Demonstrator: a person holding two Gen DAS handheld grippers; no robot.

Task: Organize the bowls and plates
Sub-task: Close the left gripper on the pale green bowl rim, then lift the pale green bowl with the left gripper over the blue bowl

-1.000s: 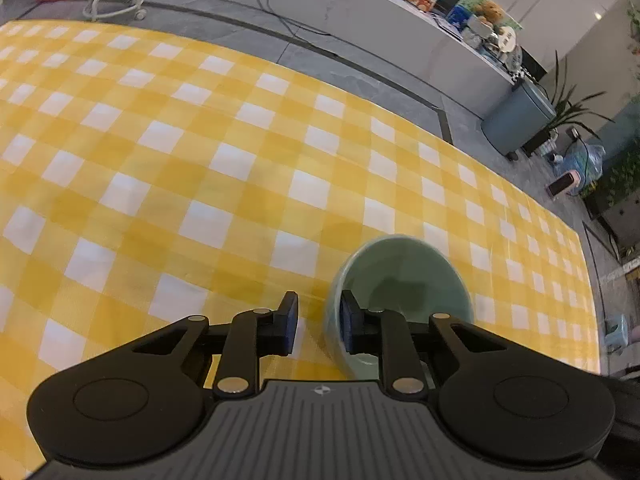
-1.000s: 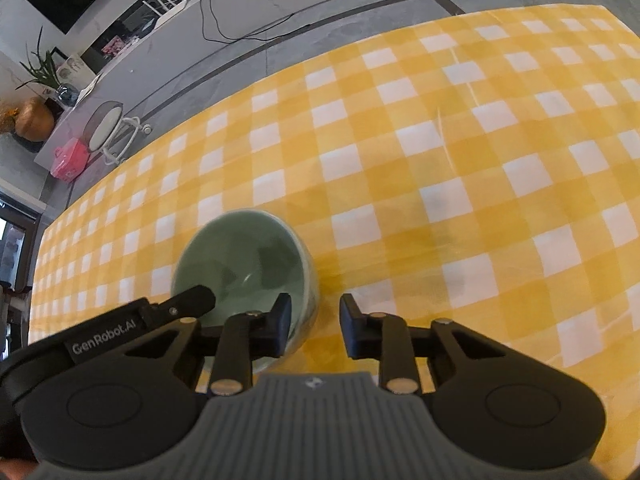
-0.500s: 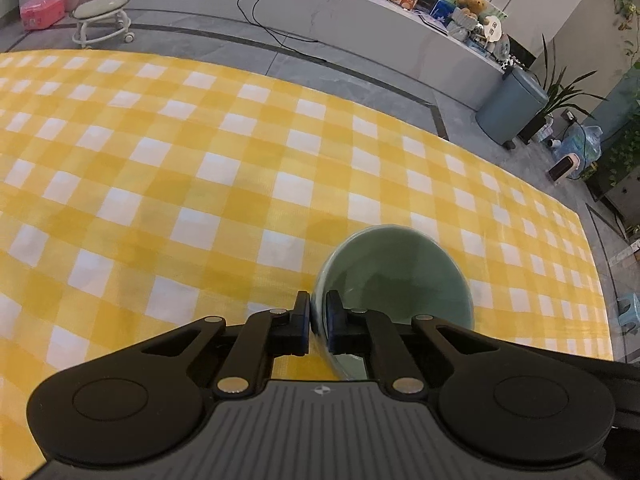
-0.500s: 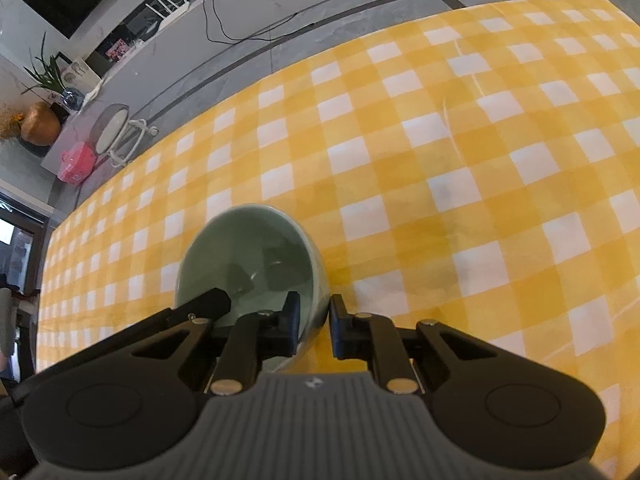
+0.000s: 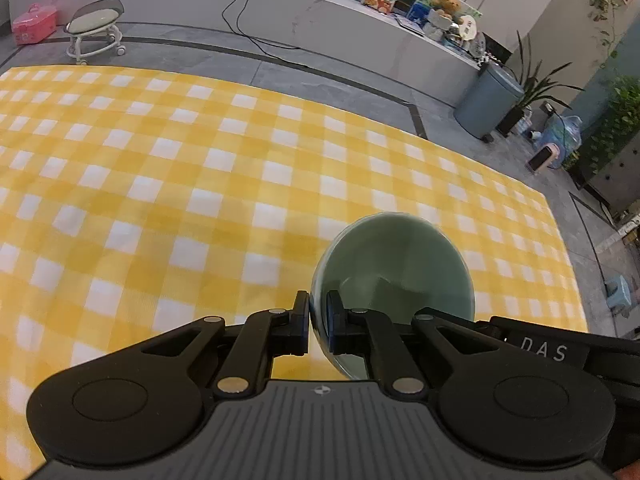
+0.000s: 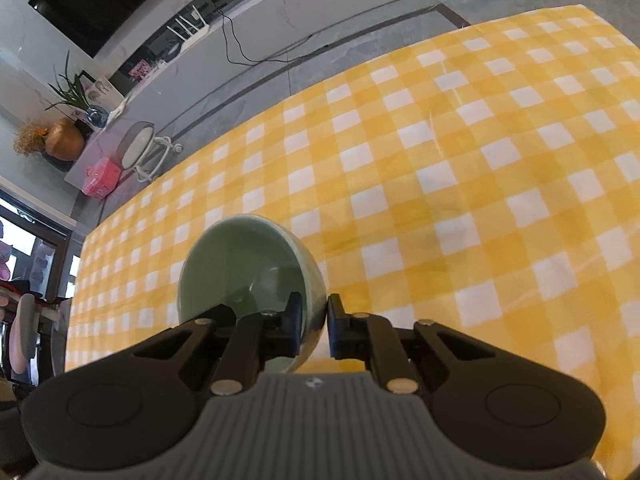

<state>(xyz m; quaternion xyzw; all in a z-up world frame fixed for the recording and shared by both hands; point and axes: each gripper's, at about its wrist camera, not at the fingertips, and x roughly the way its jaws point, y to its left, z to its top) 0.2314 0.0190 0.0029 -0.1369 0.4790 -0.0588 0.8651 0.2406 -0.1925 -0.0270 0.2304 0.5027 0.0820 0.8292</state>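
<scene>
Since a second ago both pairs of jaws have gone from standing apart astride the rim to pinching it, and the checks of the cloth look smaller under the bowl now, so by my reading it has come up off the table. The left gripper (image 5: 318,322) has its jaws narrowed onto the near left part of the green bowl (image 5: 394,272)'s wall, one finger outside and one inside; the right gripper (image 6: 314,324) clamps the opposite side of the same bowl (image 6: 244,264) in the same way, inner finger in the hollow, outer finger against the glazed outside. The bowl sits tilted between them, its mouth turned up and away, above the near part of the yellow checked tablecloth (image 5: 168,184), towards the table's right half in the left wrist view; whether its foot is fully clear I cannot tell. No plates or other bowls show in either view, so the destination is out of sight. To carry this well, I judge both hands should move as one, holding the spacing between them constant, since glazed ceramic is slick and any twist of one hand against the other could lever the rim out of a pinch; level the bowl before travelling and set it down foot first before either pair of jaws releases.
</scene>
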